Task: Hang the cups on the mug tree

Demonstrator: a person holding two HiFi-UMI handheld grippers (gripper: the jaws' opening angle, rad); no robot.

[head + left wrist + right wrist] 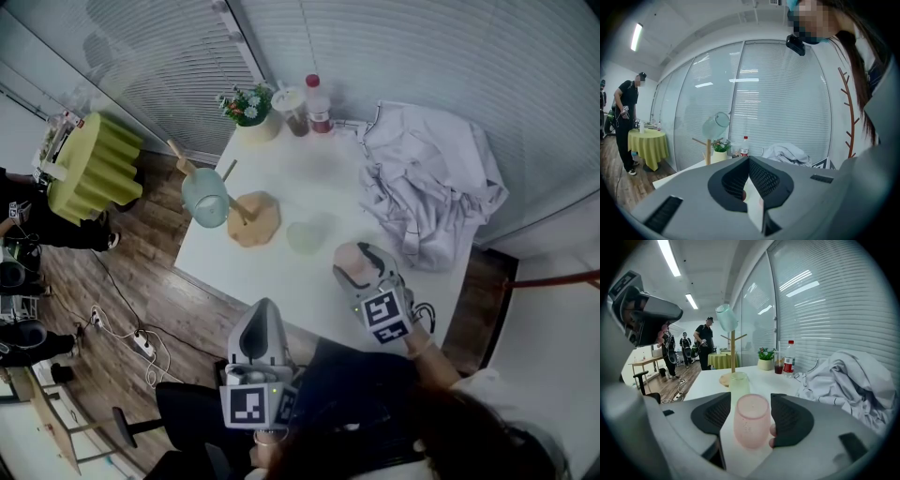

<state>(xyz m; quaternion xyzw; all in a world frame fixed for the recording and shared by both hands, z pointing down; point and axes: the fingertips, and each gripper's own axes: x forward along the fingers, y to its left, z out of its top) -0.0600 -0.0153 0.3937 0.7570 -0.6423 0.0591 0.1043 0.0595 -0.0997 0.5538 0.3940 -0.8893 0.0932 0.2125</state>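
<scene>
The fingers (791, 420) of the right gripper (359, 261) are being held apart, released, with the pink cup (751, 420) standing between them on the white table (309, 183). A green cup (739, 383) is being shown just beyond it, near the mug tree (253, 220), on which a pale blue cup (205, 197) is being carried. The left gripper (262, 314) is being held clenched, off the table.

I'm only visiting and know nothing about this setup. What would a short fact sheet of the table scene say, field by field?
Surface: white table
Stand: wooden mug tree, on the table
Already hung: pale blue translucent cup, tilted on the mug tree
Waiting: pale green translucent cup, standing on the table
Right gripper: jaws apart, pink translucent cup upright between them
Left gripper: jaws together, nothing between them
</scene>
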